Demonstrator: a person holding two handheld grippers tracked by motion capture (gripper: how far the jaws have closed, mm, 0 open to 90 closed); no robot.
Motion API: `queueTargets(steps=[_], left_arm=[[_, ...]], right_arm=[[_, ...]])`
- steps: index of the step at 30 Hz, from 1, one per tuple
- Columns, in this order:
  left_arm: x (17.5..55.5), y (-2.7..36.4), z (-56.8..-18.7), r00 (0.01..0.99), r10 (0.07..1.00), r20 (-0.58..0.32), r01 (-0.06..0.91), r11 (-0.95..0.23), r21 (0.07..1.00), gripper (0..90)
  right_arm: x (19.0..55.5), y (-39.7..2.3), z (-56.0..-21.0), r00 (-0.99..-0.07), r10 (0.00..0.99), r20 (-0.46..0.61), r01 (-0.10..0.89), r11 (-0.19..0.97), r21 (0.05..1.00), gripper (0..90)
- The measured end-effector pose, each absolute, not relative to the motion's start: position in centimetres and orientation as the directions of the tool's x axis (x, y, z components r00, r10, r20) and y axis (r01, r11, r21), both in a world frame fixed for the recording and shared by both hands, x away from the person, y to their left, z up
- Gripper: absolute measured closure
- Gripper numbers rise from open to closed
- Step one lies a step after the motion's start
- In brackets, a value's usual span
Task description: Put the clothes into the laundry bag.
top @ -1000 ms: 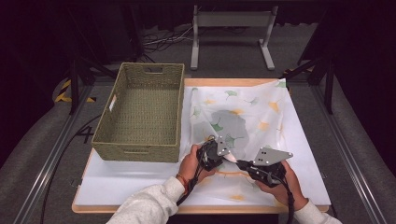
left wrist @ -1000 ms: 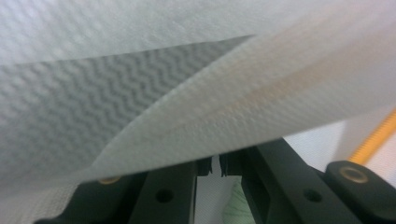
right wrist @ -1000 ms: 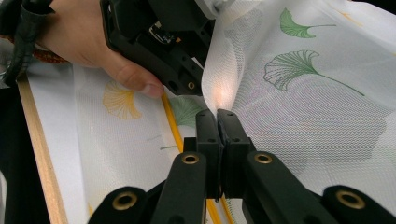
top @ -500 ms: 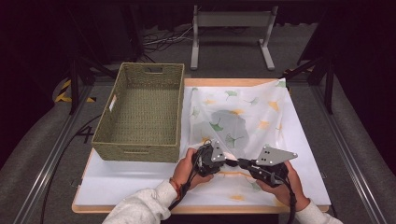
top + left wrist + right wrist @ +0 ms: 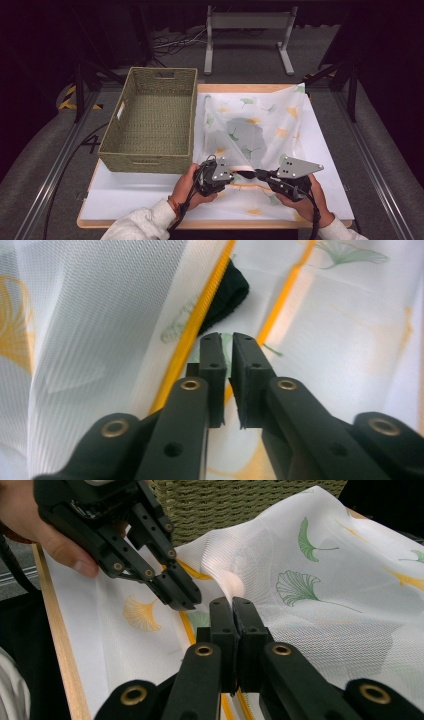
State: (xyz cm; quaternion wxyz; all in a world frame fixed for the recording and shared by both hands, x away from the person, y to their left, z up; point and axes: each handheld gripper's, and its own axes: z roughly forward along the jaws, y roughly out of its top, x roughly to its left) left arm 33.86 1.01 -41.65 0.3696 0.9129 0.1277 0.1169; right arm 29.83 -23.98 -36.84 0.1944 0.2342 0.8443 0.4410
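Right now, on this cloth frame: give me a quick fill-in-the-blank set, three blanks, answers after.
1. The sheer cloth is printed with green and yellow ____.
2. The woven basket sits to the ____ of the cloth in the high view.
3. The hem pinched by the right gripper is coloured ____.
Answers: leaves; left; yellow

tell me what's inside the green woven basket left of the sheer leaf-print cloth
Inside the green woven basket only its own woven floor and walls show. The strip just behind its near wall is hidden from the high view.

claws: black, brass rivets [image 5: 232, 605] | top plates: grey, three-cornered | sleeves: white | cables: black
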Motion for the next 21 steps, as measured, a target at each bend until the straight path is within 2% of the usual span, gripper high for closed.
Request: queueTargets(steps=[3, 7, 11, 21], left_arm=[[33.4, 0.8, -41.7, 0.942, 0.313, 0.124, 0.133, -0.686, 0.715, 86.2], [33.5, -0.7, -42.1, 0.937, 0.318, 0.144, 0.12, -0.68, 0.723, 83.9], [35.1, -2.8, -43.4, 0.925, 0.372, 0.078, 0.195, -0.641, 0.743, 82.8], [36.8, -4.3, -44.0, 0.906, 0.416, 0.081, 0.227, -0.638, 0.736, 82.8]], right_arm=[[29.8, -24.0, -36.6, -0.813, 0.569, -0.12, 0.22, 0.492, 0.842, 89.1], [29.7, -23.7, -36.7, -0.816, 0.565, -0.124, 0.218, 0.499, 0.839, 89.1], [30.0, -23.4, -37.2, -0.821, 0.557, -0.127, 0.224, 0.518, 0.826, 89.2], [30.3, -23.9, -37.6, -0.818, 0.564, -0.114, 0.244, 0.518, 0.82, 89.1]])
